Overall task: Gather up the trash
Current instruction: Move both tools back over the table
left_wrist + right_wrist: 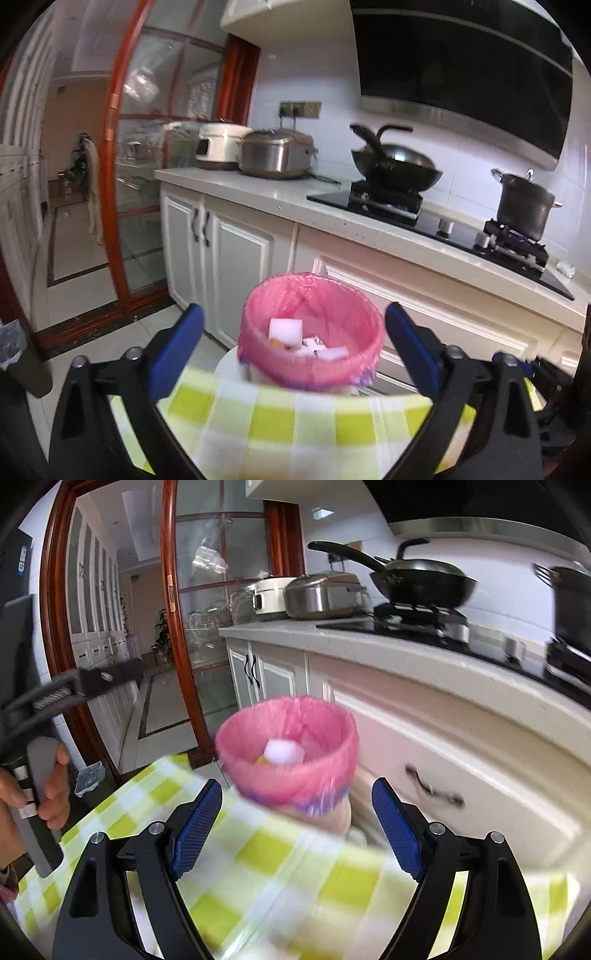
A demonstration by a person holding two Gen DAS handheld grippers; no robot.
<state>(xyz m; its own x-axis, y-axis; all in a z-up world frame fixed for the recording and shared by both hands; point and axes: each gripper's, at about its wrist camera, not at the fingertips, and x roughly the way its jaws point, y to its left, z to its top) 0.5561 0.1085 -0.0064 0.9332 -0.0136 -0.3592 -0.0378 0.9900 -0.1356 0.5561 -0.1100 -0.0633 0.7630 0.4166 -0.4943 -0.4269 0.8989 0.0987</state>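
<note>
Checkered tablecloth [295, 424] under pink-lined bin [310, 343], both tongs [295, 347] [295, 827] spread empty; left hand [33, 797] only in right view.

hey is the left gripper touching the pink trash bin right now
Apart. In the left wrist view the left gripper is open, and background shows between each blue finger and the pink-lined bin: floor and cabinet on one side, drawer front on the other.

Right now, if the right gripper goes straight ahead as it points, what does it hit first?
Probably the small bin lined with a pink plastic bag. It sits dead ahead between the open fingers of the right gripper, at the edge of the green-and-white checked tablecloth. Motion blur leaves the depth unclear.
</note>
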